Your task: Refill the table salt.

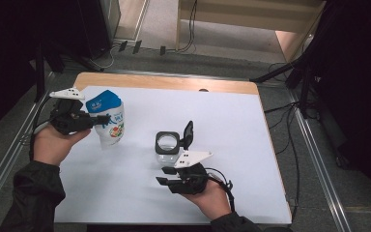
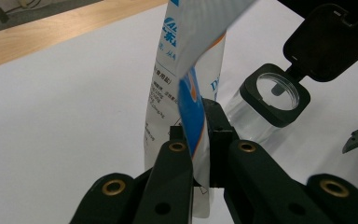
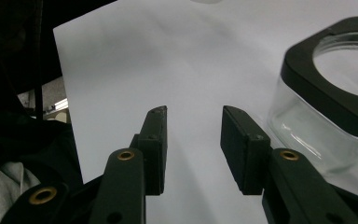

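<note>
Two grippers, two items:

1. Left gripper [image 2: 200, 140]: jaws clamped on pouch [image 1: 110, 121], raised above the table's left side, likely for pouring.
2. Right gripper [image 3: 193, 140]: jaws apart, empty, beside glass jar [image 1: 166, 143], lid flipped open.

Pouches: one blue-and-white pouch [image 1: 110, 120]
Jars: one clear jar [image 1: 167, 143] with a black hinged lid [image 1: 188, 133]
Grippers: two, left gripper [image 1: 98, 120] and right gripper [image 1: 165, 175]
Tables: one table [image 1: 232, 87]
</note>
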{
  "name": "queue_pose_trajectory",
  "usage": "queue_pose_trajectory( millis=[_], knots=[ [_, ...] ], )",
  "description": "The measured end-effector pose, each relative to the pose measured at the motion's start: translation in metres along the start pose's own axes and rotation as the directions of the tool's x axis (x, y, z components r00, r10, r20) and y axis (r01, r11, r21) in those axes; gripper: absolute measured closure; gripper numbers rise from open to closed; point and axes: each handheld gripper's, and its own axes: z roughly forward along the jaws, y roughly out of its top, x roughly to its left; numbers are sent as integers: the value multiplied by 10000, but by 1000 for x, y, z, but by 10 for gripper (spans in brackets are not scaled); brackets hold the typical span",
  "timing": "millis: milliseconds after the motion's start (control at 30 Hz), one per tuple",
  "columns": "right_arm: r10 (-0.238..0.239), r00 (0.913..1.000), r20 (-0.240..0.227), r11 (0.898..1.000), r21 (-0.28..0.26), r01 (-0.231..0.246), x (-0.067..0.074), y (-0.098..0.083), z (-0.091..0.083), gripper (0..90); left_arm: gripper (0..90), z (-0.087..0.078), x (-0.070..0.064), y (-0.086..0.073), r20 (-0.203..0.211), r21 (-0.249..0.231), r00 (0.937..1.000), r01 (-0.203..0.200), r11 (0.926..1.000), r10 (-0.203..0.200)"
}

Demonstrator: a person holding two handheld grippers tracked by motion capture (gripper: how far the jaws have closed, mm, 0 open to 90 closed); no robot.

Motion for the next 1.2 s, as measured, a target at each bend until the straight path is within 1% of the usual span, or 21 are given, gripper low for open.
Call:
queue_pose_trajectory(
  millis=[167, 200, 233, 333, 400, 433, 467, 567, 600, 633, 667, 733, 767, 833, 867, 933, 967, 1067, 1100, 1133, 1200],
  knots=[
    [-288, 9993, -220, 9996, 54, 289, 6, 7, 12, 618, 900, -4, -3, -5, -46, 39, 9999, 106, 9999, -106],
    [-410, 9989, -227, 9991, 72, 412, 7, 8, 15, 618, 900, -4, -4, -6, -70, 166, 10000, 54, 9998, -53],
    [-518, 9983, -265, 9986, 87, 520, 8, 10, 18, 619, 900, -4, -5, -7, -94, 138, 9999, 128, 9998, -127],
    [-804, 9964, -257, 9966, 153, 808, 13, 16, 27, 619, 900, -5, -6, -10, -65, 245, 9999, 144, 9996, -143],
    [-696, 9967, -409, 9974, 176, 704, 14, 19, 34, 606, 900, -7, -7, -12, -45, 243, 9998, 211, 9995, -210],
    [-498, 9973, -533, 9984, 237, 511, 16, 23, 37, 593, 900, -9, -8, -12, -59, 193, 9998, 206, 9996, -205],
    [-546, 9964, -647, 9983, 190, 560, 19, 27, 39, 592, 900, -10, -9, -12, -8, 203, 9997, 256, 9995, -256],
    [-810, 9949, -609, 9965, 149, 821, 23, 35, 44, 588, 900, -13, -12, -12, -58, 158, 9997, 230, 9996, -229],
    [-725, 9949, -706, 9972, 122, 736, 24, 38, 47, 583, 900, -15, -13, -11, -11, 186, 9997, 241, 9995, -241],
    [-784, 9940, -765, 9969, 47, 790, 23, 41, 50, 575, 900, -16, -14, -11, 7, 146, 9998, 210, 9997, -210],
    [-758, 9943, -749, 9971, 26, 763, 24, 43, 54, 569, 900, -17, -14, -10, 20, 154, 9999, 154, 9998, -154],
    [-919, 9932, -721, 9957, 9, 923, 24, 46, 61, 562, 900, -20, -16, -9, 11, 83, 9999, 161, 9998, -161],
    [-1004, 9927, -675, 9949, -31, 1004, 25, 47, 66, 544, 900, -21, -17, -8, 22, 72, 9999, 165, 9998, -166],
    [-983, 9939, -501, 9952, -24, 983, 27, 50, 73, 542, 900, -23, -18, -7, 19, 16, 9998, 181, 9998, -181],
    [-1007, 9947, -193, 9949, -97, 1005, 29, 52, 80, 542, 900, -23, -18, -6, 43, 72, 9999, 125, 9999, -126],
    [-807, 9966, -145, 9967, -58, 806, 29, 53, 87, 542, 900, -23, -18, -6, 74, 79, 9999, 85, 9999, -85],
    [-701, 9973, -193, 9975, -92, 700, 29, 53, 91, 541, 900, -23, -18, -6, 111, 111, 9999, 99, 9999, -100],
    [-477, 9988, -110, 9987, -190, 475, 27, 51, 103, 543, 900, -23, -20, -4, 298, 191, 9996, 26, 9998, -32],
    [-313, 9995, -28, 9994, -134, 312, 26, 50, 106, 543, 900, -24, -21, -4, 378, 230, 9993, -47, 9997, 38],
    [-272, 9996, -54, 9995, -174, 271, 26, 49, 108, 544, 900, -24, -23, -3, 481, 201, 9988, -26, 9998, 16],
    [-275, 9996, 76, 9992, -283, 277, 26, 47, 111, 548, 900, -26, -26, 0, 601, 231, 9981, -161, 9996, 147]
  ],
)
